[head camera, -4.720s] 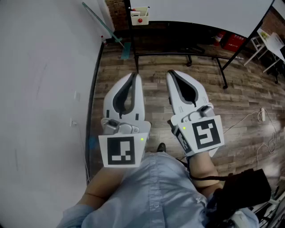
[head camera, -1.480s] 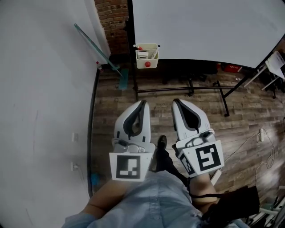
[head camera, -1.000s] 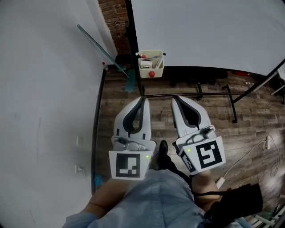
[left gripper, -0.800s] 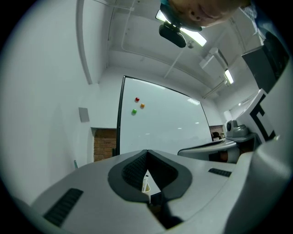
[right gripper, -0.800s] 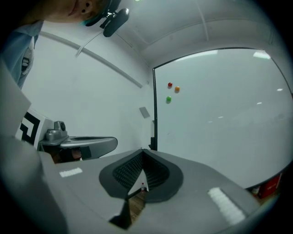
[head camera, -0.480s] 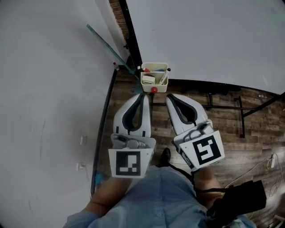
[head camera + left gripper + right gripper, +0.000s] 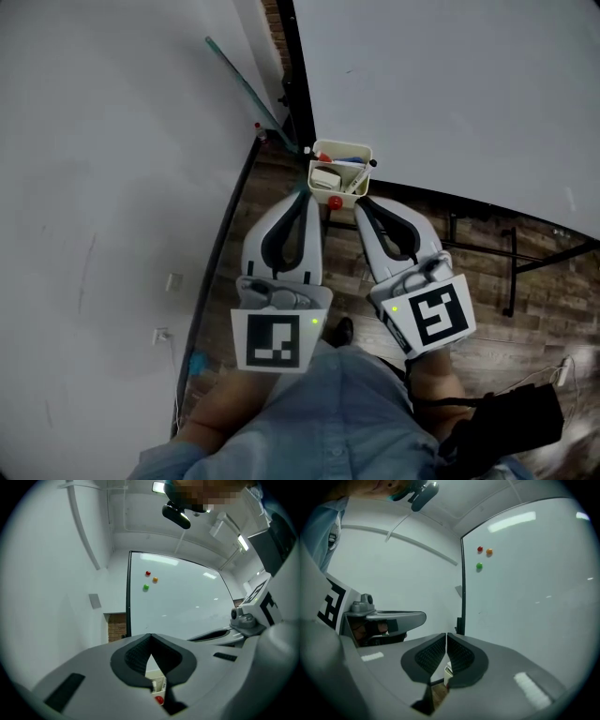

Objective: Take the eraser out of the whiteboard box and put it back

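Note:
A cream whiteboard box (image 7: 341,174) hangs at the bottom left corner of the whiteboard (image 7: 450,94), with a red magnet (image 7: 335,202) on its front. A white eraser (image 7: 325,177) lies inside it beside some markers. My left gripper (image 7: 303,192) is shut and empty, its tip just short of the box's front left. My right gripper (image 7: 358,204) sits just below the box's front right; its jaws are starting to part by a hairline, with nothing between them. The box (image 7: 157,684) shows under the left gripper (image 7: 150,635) tips, and its edge (image 7: 448,671) shows under the right gripper (image 7: 446,634) tips.
A white wall (image 7: 112,150) fills the left side. A teal-handled mop (image 7: 242,86) leans in the corner. The board's black stand legs (image 7: 511,272) cross the wooden floor. Coloured magnets (image 7: 148,573) stick high on the board. My shoe (image 7: 343,330) is below the grippers.
I have come closer to the board: the box has slid down towards the gripper tips. Both grippers have advanced until their tips almost reach its front.

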{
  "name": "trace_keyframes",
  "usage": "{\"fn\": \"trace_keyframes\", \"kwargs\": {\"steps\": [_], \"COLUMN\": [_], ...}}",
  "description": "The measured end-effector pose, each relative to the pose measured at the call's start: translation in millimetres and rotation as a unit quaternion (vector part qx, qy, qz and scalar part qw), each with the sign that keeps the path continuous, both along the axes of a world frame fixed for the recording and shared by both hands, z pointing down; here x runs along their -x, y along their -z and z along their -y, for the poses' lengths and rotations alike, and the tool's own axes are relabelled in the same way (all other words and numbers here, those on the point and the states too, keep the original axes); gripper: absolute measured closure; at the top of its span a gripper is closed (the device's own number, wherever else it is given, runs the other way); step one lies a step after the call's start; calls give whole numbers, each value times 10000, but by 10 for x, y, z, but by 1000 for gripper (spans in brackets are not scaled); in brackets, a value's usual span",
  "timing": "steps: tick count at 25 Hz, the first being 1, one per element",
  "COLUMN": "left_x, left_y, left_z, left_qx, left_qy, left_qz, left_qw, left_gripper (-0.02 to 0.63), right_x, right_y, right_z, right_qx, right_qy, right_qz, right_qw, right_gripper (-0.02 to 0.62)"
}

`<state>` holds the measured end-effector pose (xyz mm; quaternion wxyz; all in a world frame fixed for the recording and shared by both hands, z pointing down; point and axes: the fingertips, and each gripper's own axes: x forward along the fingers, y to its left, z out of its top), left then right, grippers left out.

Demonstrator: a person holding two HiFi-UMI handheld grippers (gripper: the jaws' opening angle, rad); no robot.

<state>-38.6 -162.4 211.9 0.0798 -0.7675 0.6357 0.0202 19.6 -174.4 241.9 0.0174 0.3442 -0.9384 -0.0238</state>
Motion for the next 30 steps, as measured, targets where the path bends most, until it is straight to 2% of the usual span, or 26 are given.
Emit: {"fn": "trace_keyframes", "kwargs": {"steps": [6,11,15,21,30], "left_x": [127,238,338,453,572], "left_y": [-75,-167,-275,-456,-676], "left_z": [229,454,660,942,1192], "left_qx": [-29,93,246,485,727], "left_qy": [-20,-111,-195,-311,-446], "left_qz": [-74,-198,-290,-421,-534], "left_qw": [10000,9997,9991,9975,9949], "left_gripper": [601,601,601,601,601], "right_x": [143,279,389,539,679], "right_y": [-126,-291,-473,-764,-1157], "right_z": [182,346,501,707,902], "right_qx": [7,190,376,589,879], "right_qy": [134,174,212,293,269], "right_qz": [-183,-358,-615,-1045,-1544], "right_qw": [9997,9990,9972,9923,9837], "right_gripper": [578,561,483,426,420]}}
